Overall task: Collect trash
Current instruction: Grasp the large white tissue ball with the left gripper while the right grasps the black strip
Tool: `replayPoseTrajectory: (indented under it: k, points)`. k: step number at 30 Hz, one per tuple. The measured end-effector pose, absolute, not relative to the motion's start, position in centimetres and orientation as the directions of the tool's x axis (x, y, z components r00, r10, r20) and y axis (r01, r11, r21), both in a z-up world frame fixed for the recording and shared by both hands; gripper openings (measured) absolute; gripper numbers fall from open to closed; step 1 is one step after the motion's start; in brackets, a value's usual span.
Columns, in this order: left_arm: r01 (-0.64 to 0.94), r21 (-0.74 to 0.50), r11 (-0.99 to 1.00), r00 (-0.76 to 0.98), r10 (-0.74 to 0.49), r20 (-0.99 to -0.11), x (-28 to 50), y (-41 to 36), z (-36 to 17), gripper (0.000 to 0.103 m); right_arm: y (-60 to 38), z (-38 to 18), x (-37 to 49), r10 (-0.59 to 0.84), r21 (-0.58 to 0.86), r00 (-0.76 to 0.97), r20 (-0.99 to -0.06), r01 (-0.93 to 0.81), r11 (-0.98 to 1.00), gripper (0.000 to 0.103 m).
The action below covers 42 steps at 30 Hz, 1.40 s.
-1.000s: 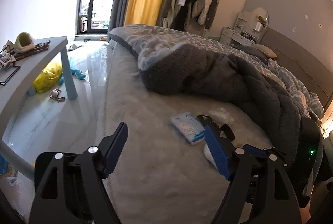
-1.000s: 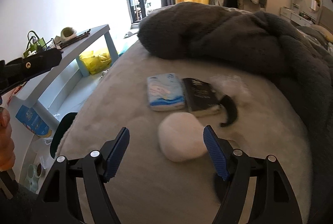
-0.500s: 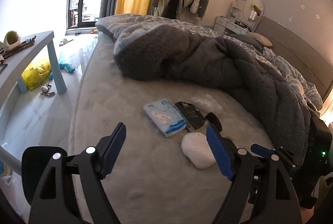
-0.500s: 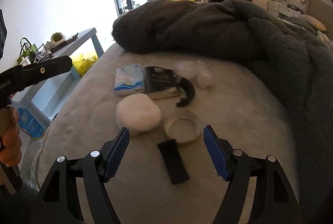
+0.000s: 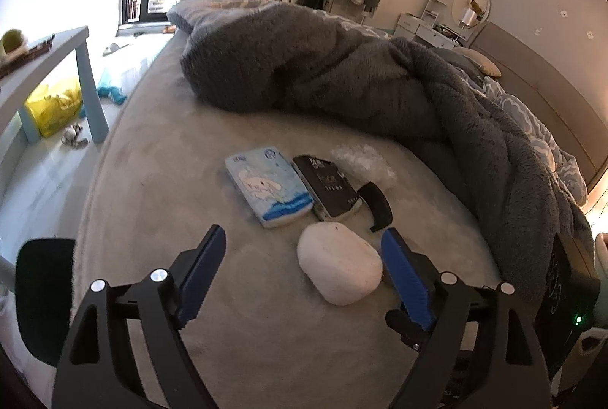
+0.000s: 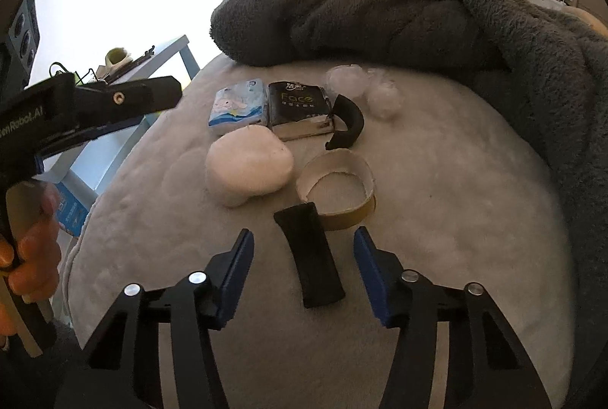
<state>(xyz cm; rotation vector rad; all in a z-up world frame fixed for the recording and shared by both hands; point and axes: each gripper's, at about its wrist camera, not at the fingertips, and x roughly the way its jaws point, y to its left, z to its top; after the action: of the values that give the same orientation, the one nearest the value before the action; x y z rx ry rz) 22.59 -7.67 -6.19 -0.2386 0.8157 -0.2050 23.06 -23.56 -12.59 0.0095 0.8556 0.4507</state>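
Observation:
On the grey bed (image 5: pixel 159 181) lies a cluster of items: a blue tissue pack (image 5: pixel 268 186) (image 6: pixel 237 103), a black tissue pack (image 5: pixel 328 186) (image 6: pixel 298 108), a white rounded lump (image 5: pixel 338 262) (image 6: pixel 249 167), a curved black piece (image 5: pixel 376 205) (image 6: pixel 345 124), crumpled clear plastic (image 5: pixel 363 164) (image 6: pixel 364 87), a tape-roll ring (image 6: pixel 338 188) and a flat black strip (image 6: pixel 311 259). My left gripper (image 5: pixel 304 276) is open, the white lump near its right finger. My right gripper (image 6: pixel 304 274) is open with the black strip between its fingers, untouched.
A dark grey fleece blanket (image 5: pixel 342 78) (image 6: pixel 418 17) is heaped behind the items. A light blue table (image 5: pixel 45 67) stands left of the bed, with a yellow bag (image 5: pixel 53 105) under it. A hand (image 6: pixel 26 241) holds the left gripper's handle. A black device with a green light (image 5: pixel 570 295) sits at the bed's right.
Both grippers have swung right and closer over the bed. The tape ring and black strip came into the right view; the strip now lies between the right fingers. Both stay open.

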Motion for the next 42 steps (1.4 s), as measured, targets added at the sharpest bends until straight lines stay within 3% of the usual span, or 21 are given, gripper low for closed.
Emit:
replayPoseTrajectory:
  k: [8,14,35,42]
  points:
    - [0.073,-0.260,0.963,0.647,-0.244,-0.722,22.9,-9.3,-7.4,0.089,-23.9,-13.5,23.7,0.400,0.173,0.561,-0.724,-0.414,0.894,0.041]
    - [0.059,-0.244,0.968,0.647,-0.223,-0.729,23.1,-10.2,-7.9,0.090,-24.1,-13.6,23.5,0.416,0.161,0.562,-0.715,-0.447,0.880,0.020]
    - [-0.025,-0.215,0.976,0.639,-0.150,-0.755,23.8,-11.7,-10.0,0.089,-30.1,-11.7,22.6,0.400,0.213,0.643,-0.653,-0.351,0.912,0.020]
    - [0.013,-0.215,0.977,0.654,-0.171,-0.737,23.6,-12.1,-9.8,0.067,-31.0,-11.8,22.2,0.397,0.219,0.649,-0.649,-0.340,0.914,0.020]
